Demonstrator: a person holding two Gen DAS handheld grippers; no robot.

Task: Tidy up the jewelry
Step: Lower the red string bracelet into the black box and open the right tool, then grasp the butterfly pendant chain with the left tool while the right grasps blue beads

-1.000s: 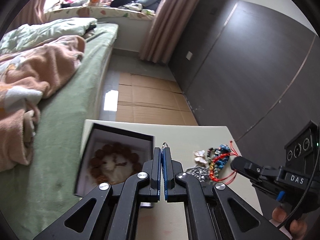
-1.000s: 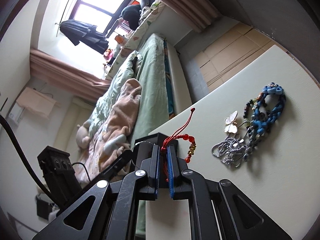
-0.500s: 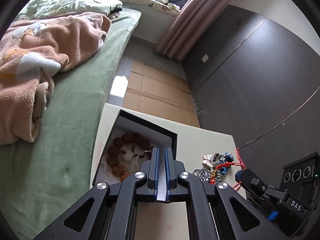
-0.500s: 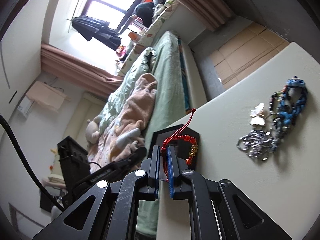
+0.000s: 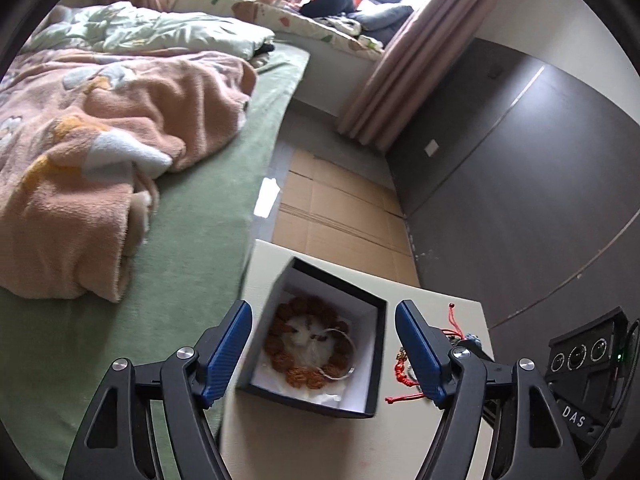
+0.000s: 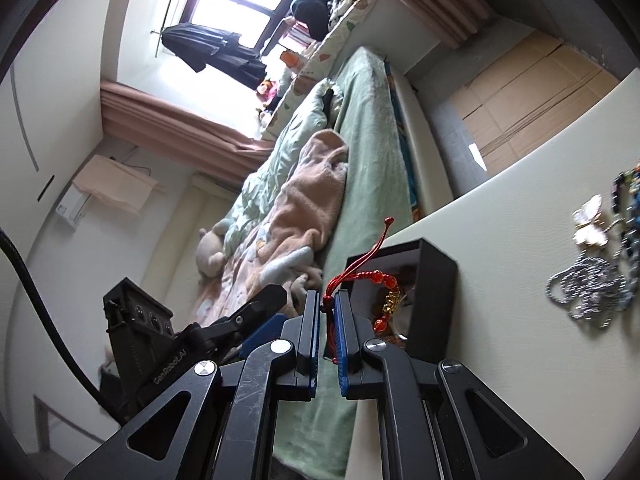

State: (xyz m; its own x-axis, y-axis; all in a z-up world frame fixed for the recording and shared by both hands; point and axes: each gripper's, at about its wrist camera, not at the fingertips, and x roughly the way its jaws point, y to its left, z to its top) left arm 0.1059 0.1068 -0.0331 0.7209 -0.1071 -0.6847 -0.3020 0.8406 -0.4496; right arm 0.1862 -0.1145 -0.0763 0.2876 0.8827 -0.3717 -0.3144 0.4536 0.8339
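Note:
A black jewelry box [image 5: 376, 344] with a white lining stands open on the cream table [image 5: 448, 300]. A brown bead bracelet [image 5: 288, 360] and a thin silver ring [image 5: 340, 356] lie inside it. My left gripper [image 5: 324, 320] is open and empty, its fingers to either side of the box, above it. My right gripper [image 6: 328, 300] is shut on a red cord bracelet [image 6: 380, 278] with red and gold beads, held right beside the box [image 6: 436, 300]. The red bracelet also shows in the left wrist view [image 5: 404, 372].
More jewelry lies on the table to the right: a butterfly brooch [image 6: 588, 224], a silver chain [image 6: 584, 292] and blue bead strands [image 6: 632, 208]. A bed with a green sheet [image 5: 192, 240] and a pink blanket [image 5: 100, 152] runs along the table's left edge.
My left gripper has opened wide and risen over the box, leaving the silver ring inside. My right gripper has carried the red bracelet closer to the box.

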